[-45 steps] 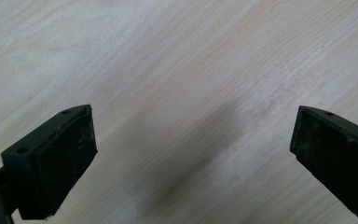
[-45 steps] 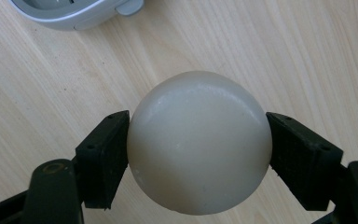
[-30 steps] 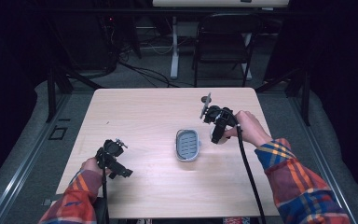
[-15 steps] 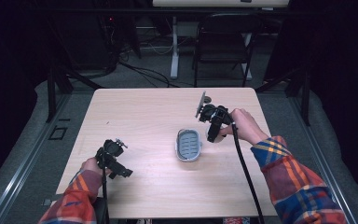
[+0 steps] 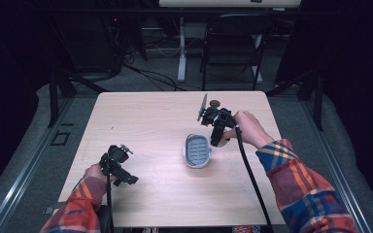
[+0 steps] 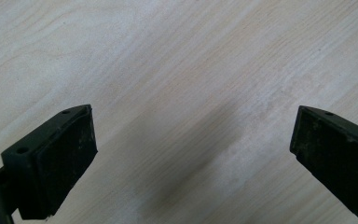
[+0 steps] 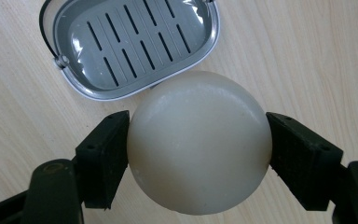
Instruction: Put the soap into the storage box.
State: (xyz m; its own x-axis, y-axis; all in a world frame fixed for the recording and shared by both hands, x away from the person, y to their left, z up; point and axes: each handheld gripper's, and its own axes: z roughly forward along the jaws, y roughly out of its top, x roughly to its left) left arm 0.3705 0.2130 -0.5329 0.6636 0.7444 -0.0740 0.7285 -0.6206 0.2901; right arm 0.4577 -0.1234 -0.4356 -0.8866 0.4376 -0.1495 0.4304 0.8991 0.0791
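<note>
While the right gripper is clamping a round, cream-white bar of soap between its two black jaws, one pad pressing on each side, the person's right hand is holding it above the wooden table, just beside the right rim of a grey slotted soap dish. That dish is lying flat near the middle of the table, slightly toward the right edge, with a thin wire handle folded along one side; its draining tray is sitting bare. In the right gripper view the soap is hanging short of the dish's near rim, overlapping it only slightly, so the carrying step appears to be under way and the placing step not yet done. By this judgement, the next move is calling for the soap to be brought squarely over the slotted tray, lowered until it is resting on the slots, and only then released, since a rounded, smooth bar is likely to roll if dropped at the rim. Near the front left corner, the left gripper is idling with its jaws spread wide apart over bare wood, gripping nothing.
</note>
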